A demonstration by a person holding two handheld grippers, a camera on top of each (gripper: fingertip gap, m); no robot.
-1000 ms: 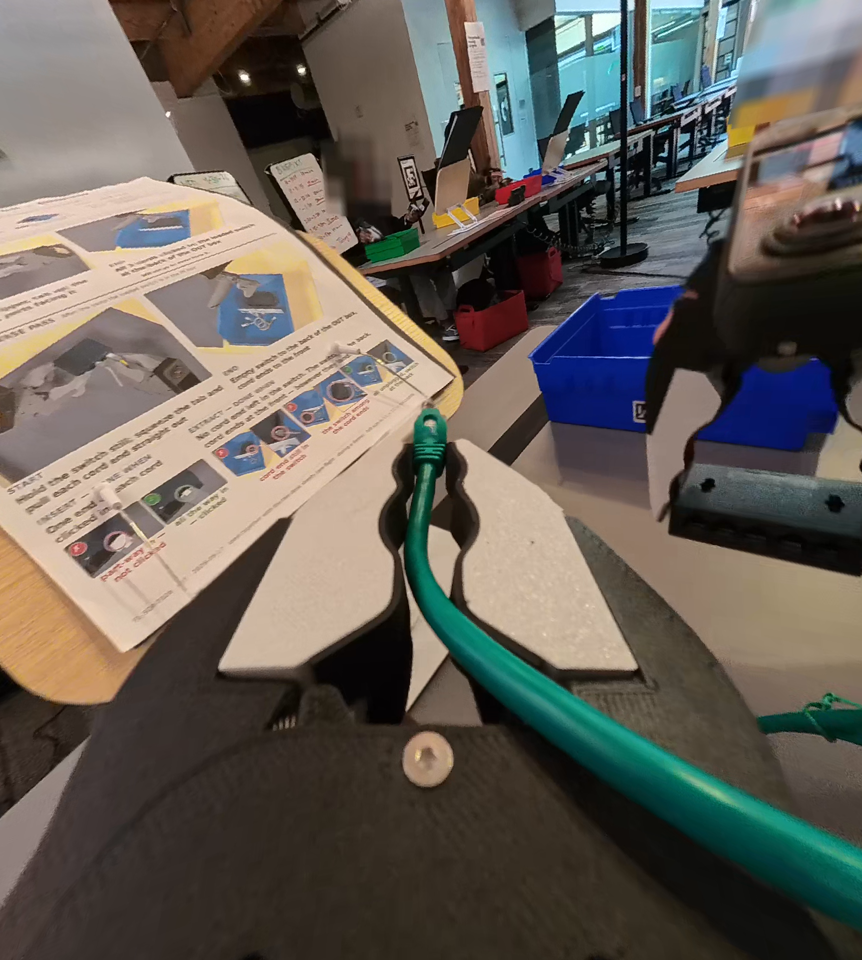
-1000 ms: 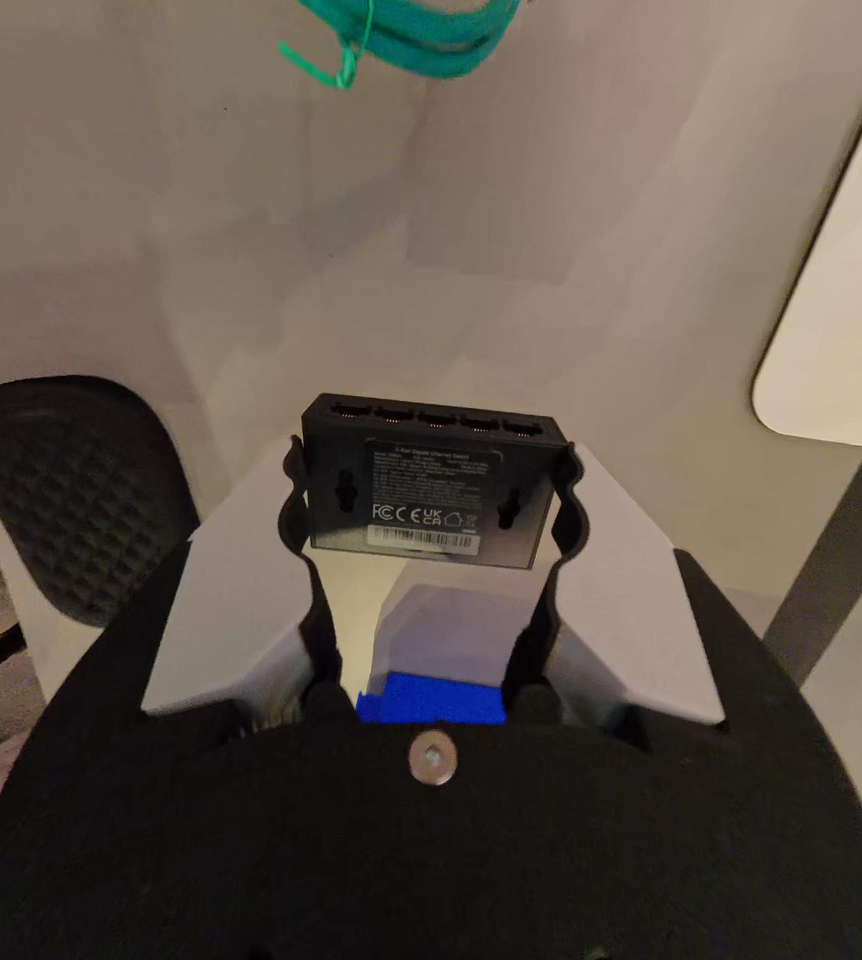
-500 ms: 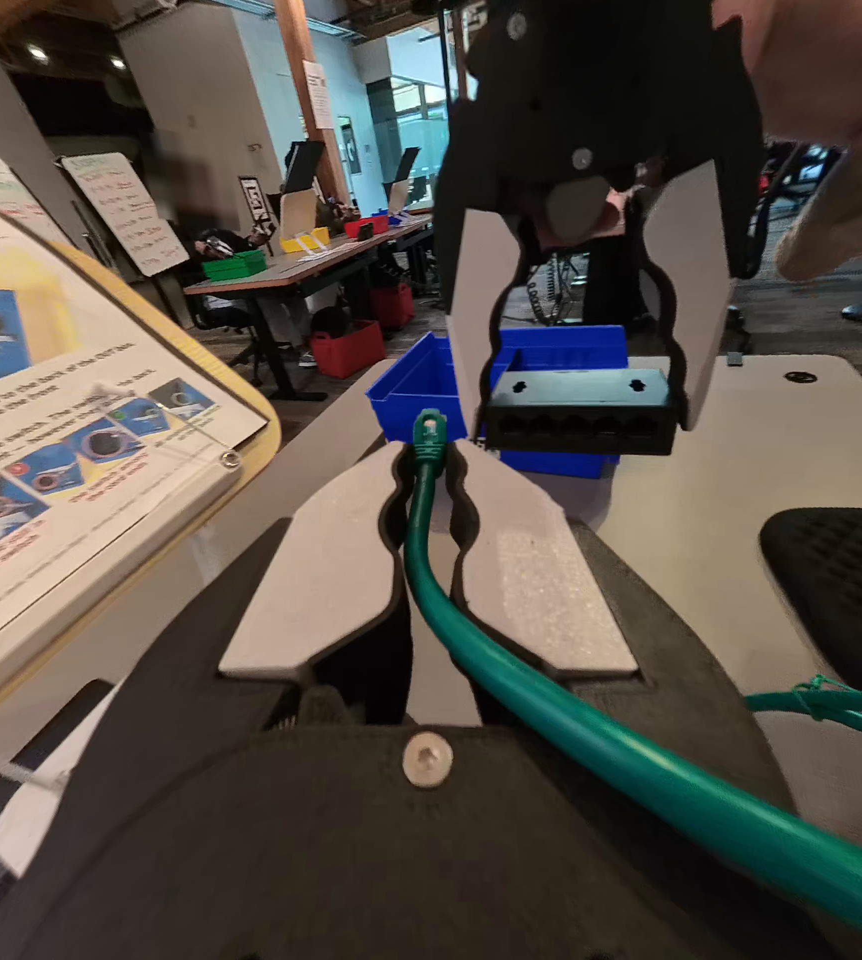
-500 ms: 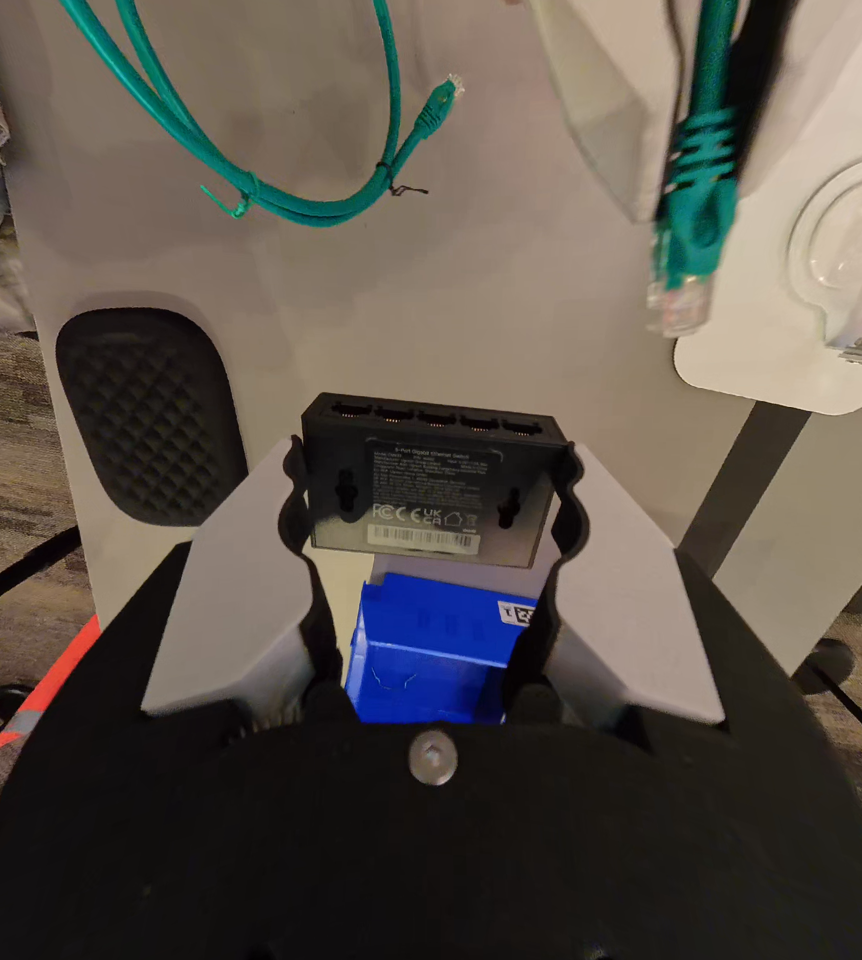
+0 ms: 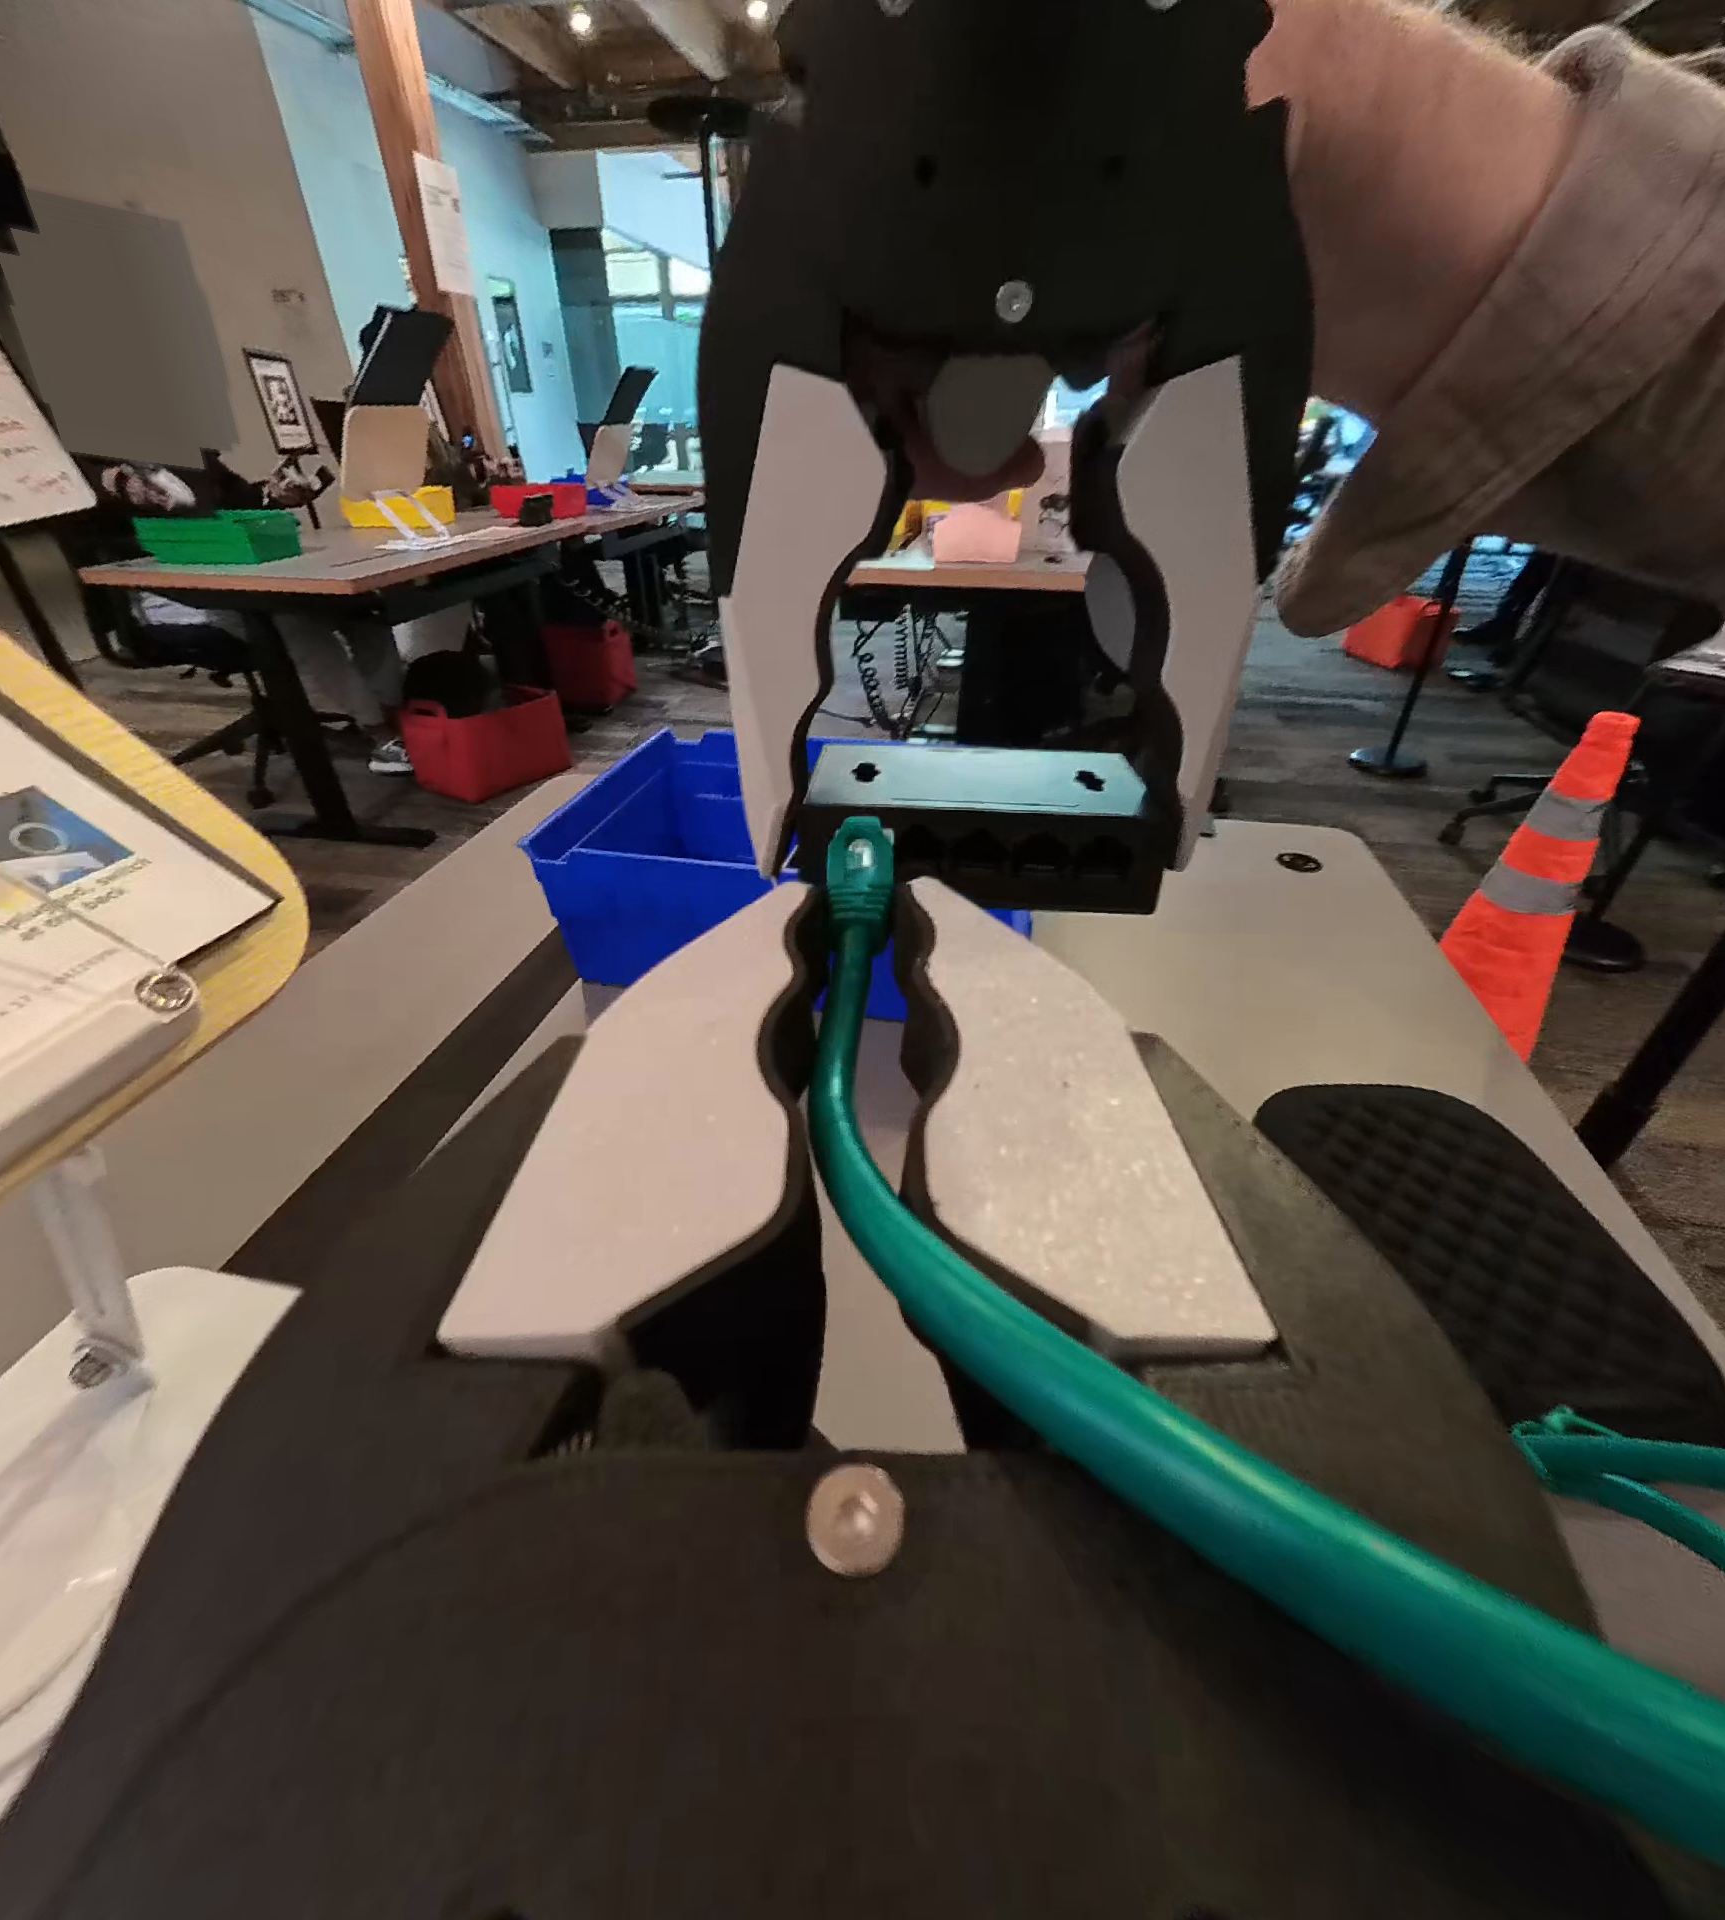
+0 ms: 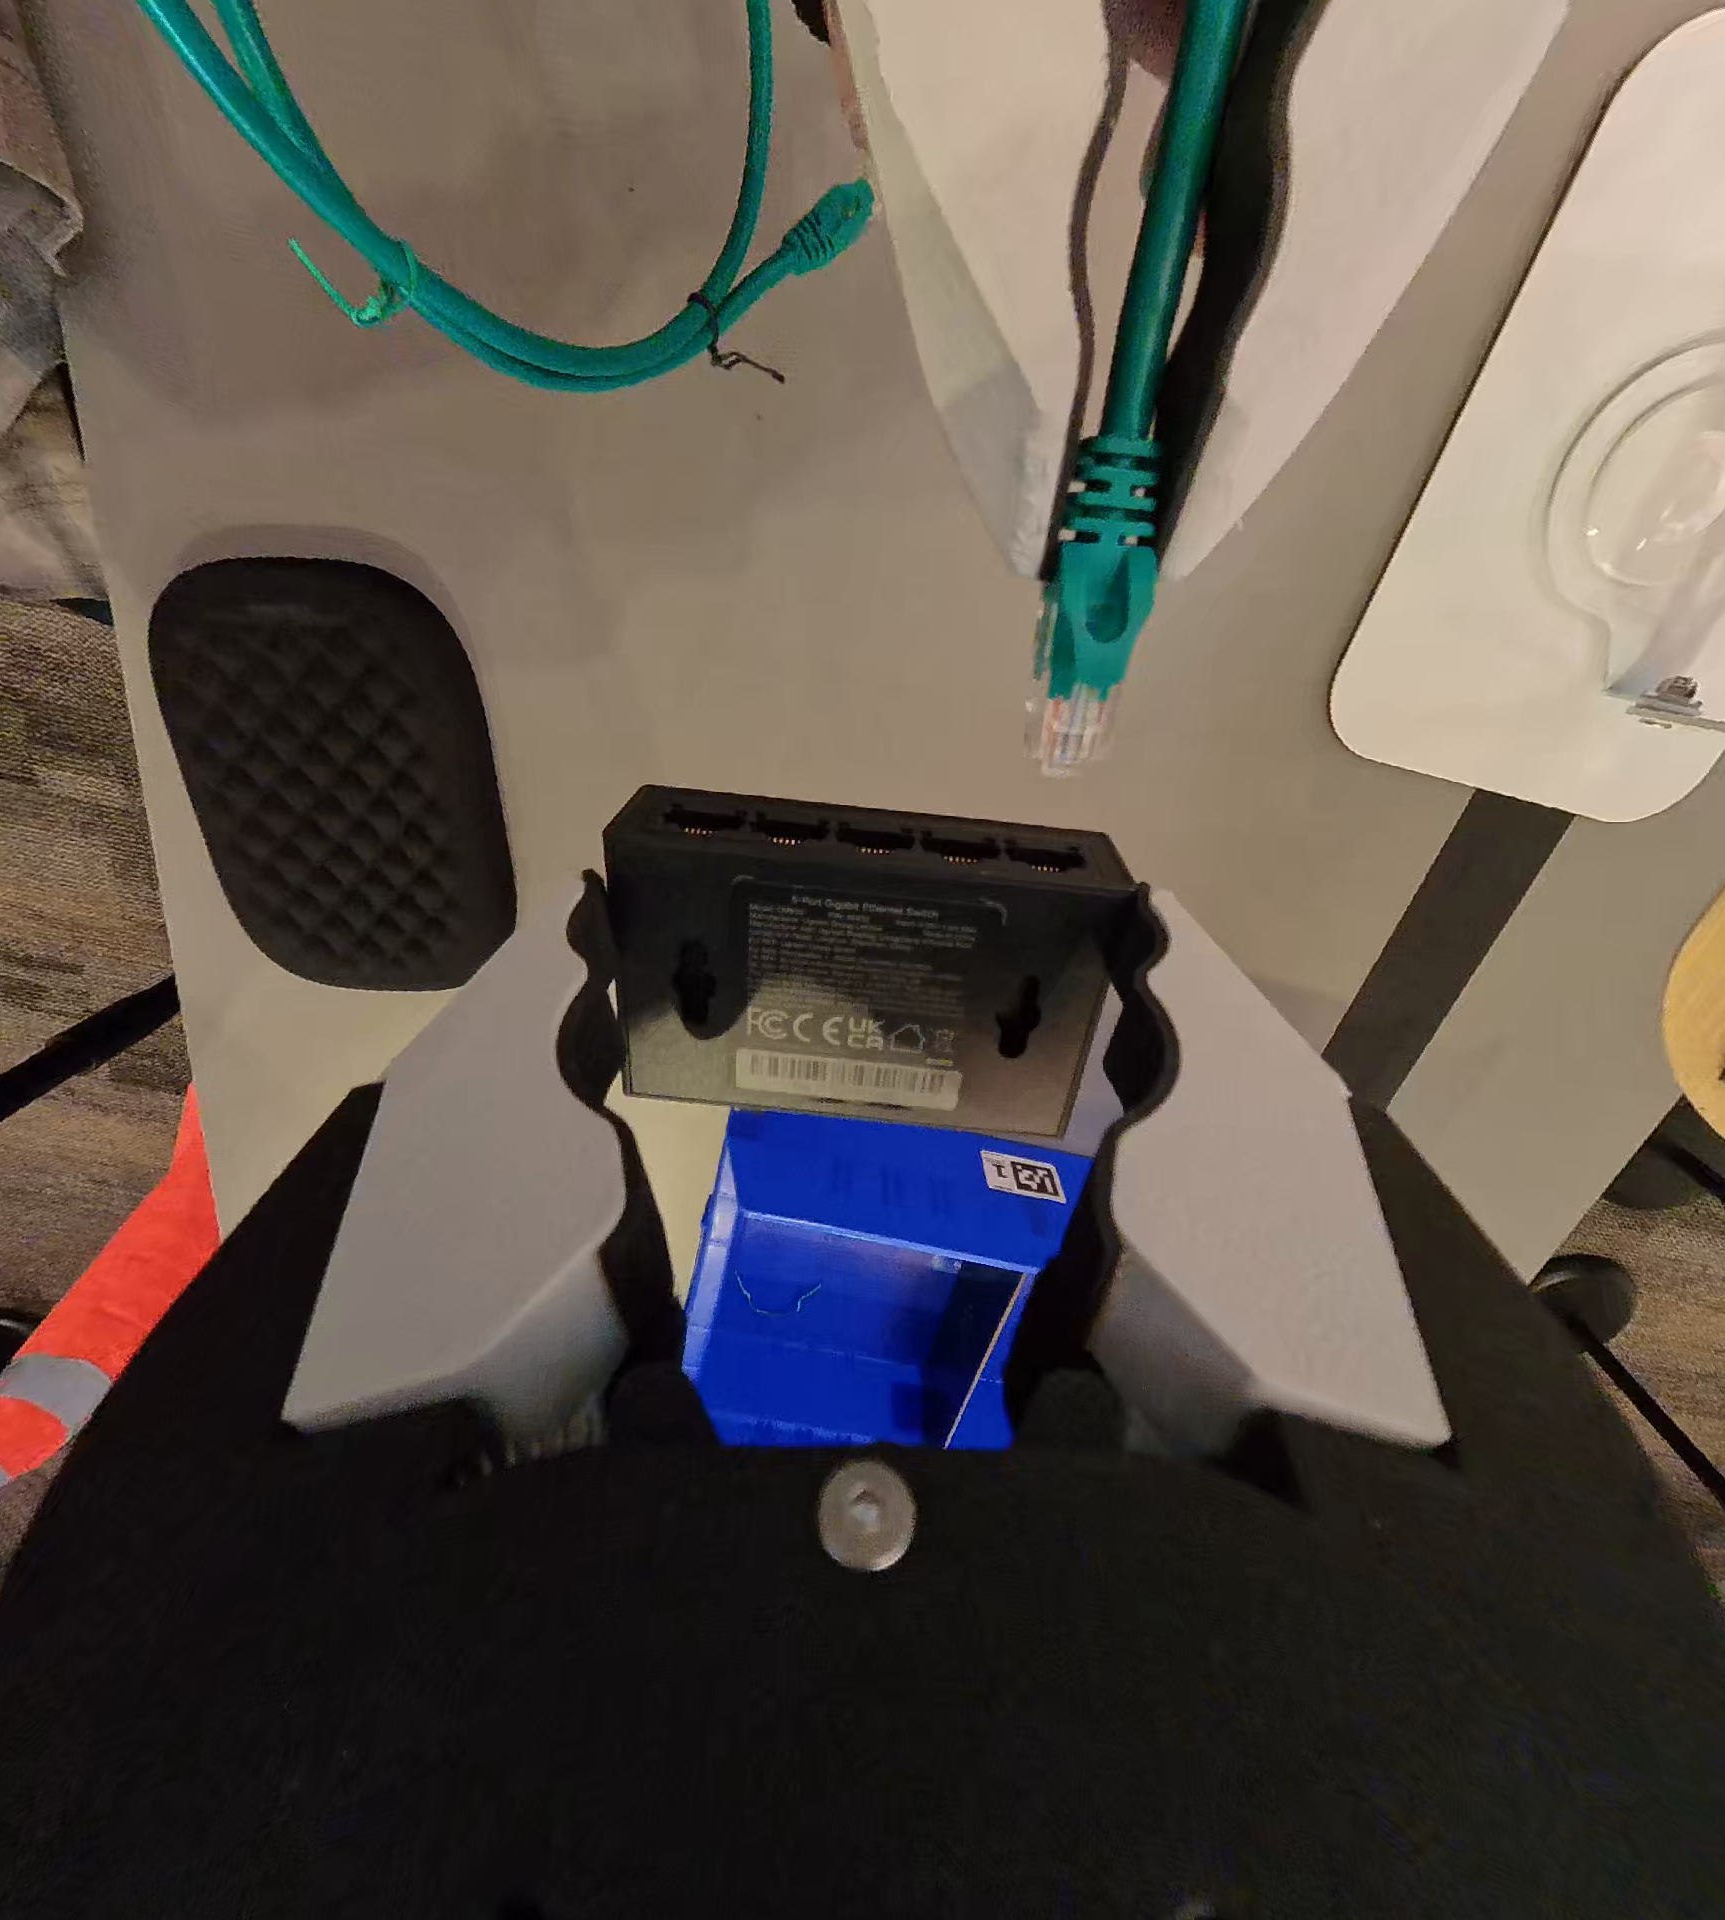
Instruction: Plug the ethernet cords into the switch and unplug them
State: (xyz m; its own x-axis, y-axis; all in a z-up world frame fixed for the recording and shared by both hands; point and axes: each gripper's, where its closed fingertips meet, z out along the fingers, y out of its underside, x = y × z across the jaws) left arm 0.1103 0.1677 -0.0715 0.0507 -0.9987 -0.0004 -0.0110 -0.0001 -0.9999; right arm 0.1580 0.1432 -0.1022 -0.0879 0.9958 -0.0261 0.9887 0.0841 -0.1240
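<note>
My left gripper is shut on a green ethernet cord, its plug sticking out past the fingertips. My right gripper is shut on a black switch, held above the table with its row of ports facing the plug. In the left wrist view the plug tip sits right in front of the leftmost port of the switch. In the right wrist view the plug hangs a short gap from the ports, off the right end. A second green cord end lies on the table.
A blue bin stands on the grey table under the switch. A black textured pad lies at the right. An instruction board on a clear stand is at the left. An orange cone stands beyond the table. The tips of one gripper are about 6 cm away from the tips of the other.
The two grippers have come together: the switch has moved from the right to straight in front of the plug, and the plug has closed in on the ports.
</note>
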